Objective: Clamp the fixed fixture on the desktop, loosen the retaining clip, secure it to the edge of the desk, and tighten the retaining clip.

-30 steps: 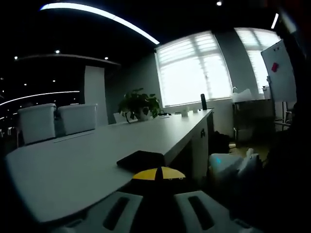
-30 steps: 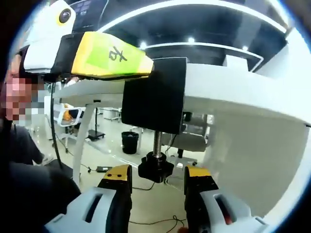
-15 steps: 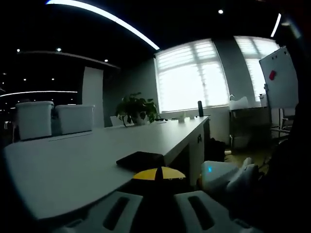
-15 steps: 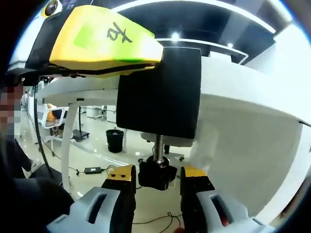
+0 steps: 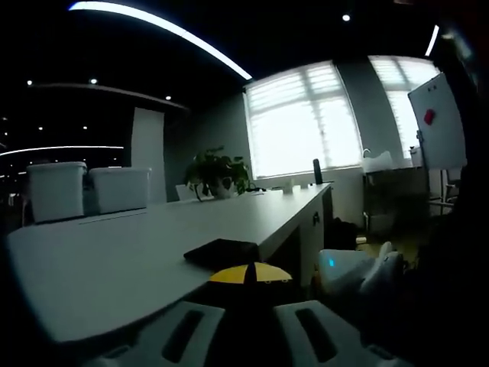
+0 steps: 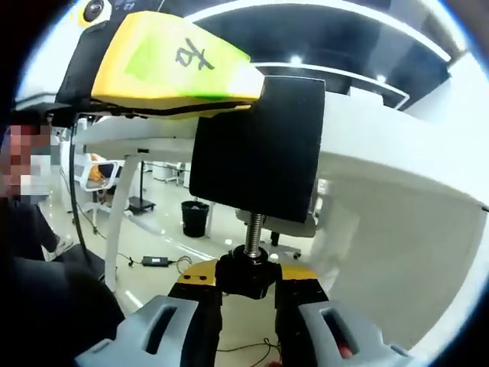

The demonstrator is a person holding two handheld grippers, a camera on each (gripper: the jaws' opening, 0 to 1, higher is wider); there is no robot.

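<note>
Left gripper view, left to right: two white bins [image 5: 84, 191] far left on the surface [image 5: 114, 260], potted plant [image 5: 218, 170] at the far end, bright windows [image 5: 306, 115] behind, whiteboard [image 5: 439, 115] far right. My left tongs [image 5: 248, 317] sit at the near edge of the surface, yellow tips pressed together on the black fixture [image 5: 221, 251], whose top plate lies flat on the surface edge. The right tongs' white body [image 5: 351, 267] shows just right of that, below the edge.

Right gripper view, left to right: a person [image 6: 30, 229] at the left, then the left tongs [image 6: 176, 69] with the yellow cover gripping the top of the fixture [image 6: 256, 149], the black block hanging over the edge of the white surface [image 6: 397, 145]. Under the block a threaded screw [image 6: 254, 229] runs down to a black knob [image 6: 248, 275]. My right tongs [image 6: 248, 287] pinch that knob, one yellow tip on each side, touching.

Step, as I judge it: fixture is already hooked on the edge, so I am tightening the retaining clip. Next move calls for rolling my right wrist to turn the knob up the screw until the pad bites the underside, left tongs holding the fixture steady. I cannot tell whether the pad touches the underside yet.
</note>
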